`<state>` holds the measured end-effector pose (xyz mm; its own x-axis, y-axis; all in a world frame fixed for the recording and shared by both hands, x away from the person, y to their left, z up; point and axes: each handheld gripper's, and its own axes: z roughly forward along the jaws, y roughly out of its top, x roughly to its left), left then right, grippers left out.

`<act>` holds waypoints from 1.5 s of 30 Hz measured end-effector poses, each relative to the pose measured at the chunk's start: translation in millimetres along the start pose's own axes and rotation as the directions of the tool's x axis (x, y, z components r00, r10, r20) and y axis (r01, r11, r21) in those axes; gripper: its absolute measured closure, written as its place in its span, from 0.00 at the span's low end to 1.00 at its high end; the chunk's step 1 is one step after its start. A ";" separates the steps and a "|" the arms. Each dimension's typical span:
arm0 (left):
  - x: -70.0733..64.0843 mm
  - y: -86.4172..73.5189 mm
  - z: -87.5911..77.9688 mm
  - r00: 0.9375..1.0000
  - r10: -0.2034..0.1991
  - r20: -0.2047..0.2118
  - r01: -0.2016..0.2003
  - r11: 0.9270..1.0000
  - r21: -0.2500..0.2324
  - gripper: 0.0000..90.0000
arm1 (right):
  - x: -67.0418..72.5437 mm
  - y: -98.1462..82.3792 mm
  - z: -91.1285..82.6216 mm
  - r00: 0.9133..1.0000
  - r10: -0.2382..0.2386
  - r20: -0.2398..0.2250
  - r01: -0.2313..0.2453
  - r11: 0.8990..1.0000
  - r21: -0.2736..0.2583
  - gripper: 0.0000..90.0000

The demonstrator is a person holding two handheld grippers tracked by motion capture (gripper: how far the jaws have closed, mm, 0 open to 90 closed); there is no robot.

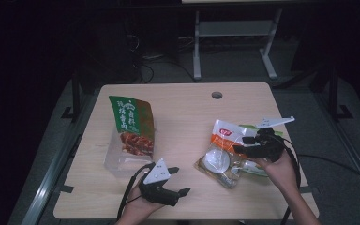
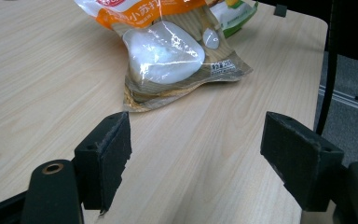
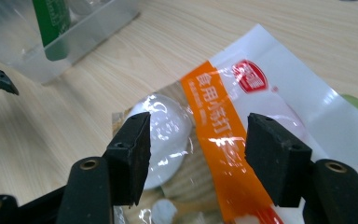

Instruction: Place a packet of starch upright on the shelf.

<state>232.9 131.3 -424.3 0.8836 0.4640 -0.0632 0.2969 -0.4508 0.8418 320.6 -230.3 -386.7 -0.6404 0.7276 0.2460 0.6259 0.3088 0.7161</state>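
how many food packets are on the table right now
3: a green packet standing in the clear box at left, an orange-and-white packet at right, and a green-edged one partly hidden beneath it. More may be hidden.

1. Right gripper [image 3: 196,156] poised just above the orange-and-white packet [image 3: 223,135], jaws apart, nothing pressed between the pads.
2. Beyond the packet, up and left: clear plastic box [image 3: 74,39] holding a green pouch [image 3: 51,16].
3. Under the packet: pale wooden worktop [image 3: 46,126].

High view overhead; claw views close, sharing orange-banded bag [image 2: 168,46]
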 end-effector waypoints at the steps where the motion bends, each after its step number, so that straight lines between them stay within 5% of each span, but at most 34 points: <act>1: 0.0 0.0 0.0 1.000 0.000 0.000 0.000 1.000 0.000 0.27 | 0.0 0.0 0.0 1.000 0.000 0.000 0.000 1.000 0.000 0.44; 17: 0.2 0.0 1.5 1.000 0.003 0.001 -0.003 1.000 0.003 0.27 | -31.5 -32.3 -9.6 0.992 0.094 0.088 -0.095 0.995 0.014 0.42; 27: 0.7 0.0 2.2 1.000 0.004 0.004 -0.004 1.000 0.007 0.26 | -43.2 -32.8 12.2 0.988 0.146 0.044 -0.147 0.989 0.022 0.46; 35: 1.6 0.0 3.5 1.000 -0.001 0.005 0.001 1.000 0.008 0.26 | -42.4 -25.3 25.5 0.990 0.143 -0.020 -0.142 0.990 0.018 0.57; 45: 2.8 0.2 5.7 1.000 -0.024 0.009 0.024 1.000 -0.001 0.27 | -38.0 -17.5 32.5 0.989 0.138 -0.057 -0.137 0.990 0.009 0.91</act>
<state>237.5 128.1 -427.4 0.8794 0.4679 -0.0880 0.3176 -0.4388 0.8406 348.4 -243.4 -429.8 -0.5723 0.7273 0.3788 0.7118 0.2113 0.6698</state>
